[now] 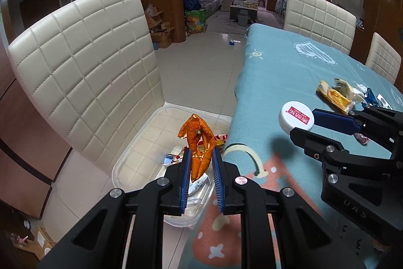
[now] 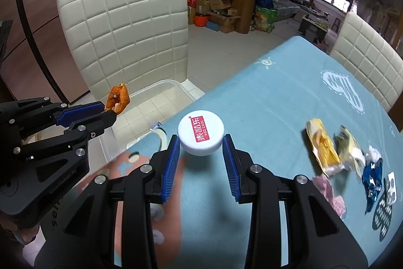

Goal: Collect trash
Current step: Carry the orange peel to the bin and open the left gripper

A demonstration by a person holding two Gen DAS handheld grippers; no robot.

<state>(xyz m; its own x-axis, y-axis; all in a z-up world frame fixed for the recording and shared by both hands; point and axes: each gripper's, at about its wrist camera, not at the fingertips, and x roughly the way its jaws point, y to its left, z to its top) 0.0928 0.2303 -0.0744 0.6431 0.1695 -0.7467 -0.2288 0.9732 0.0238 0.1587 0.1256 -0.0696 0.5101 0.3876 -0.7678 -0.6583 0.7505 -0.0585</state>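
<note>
My left gripper [image 1: 200,158] is shut on a dried orange peel [image 1: 197,143] and holds it above a clear plastic bin [image 1: 131,155] that sits on a white chair seat beside the table. The bin holds a few wrappers [image 1: 176,158]. My right gripper [image 2: 201,143] is shut on a white bottle cap [image 2: 200,136] with a red label, held just above the blue tablecloth [image 2: 277,97] near its left edge. The cap [image 1: 297,119] and right gripper also show in the left wrist view. The peel [image 2: 118,98] shows in the right wrist view.
More trash lies on the cloth at the right: yellow wrappers [image 2: 332,148], a blue foil wrapper [image 2: 372,178], a pink scrap [image 2: 330,193] and white paper [image 2: 374,154]. White quilted chairs [image 2: 126,24] stand at the table's left and far sides.
</note>
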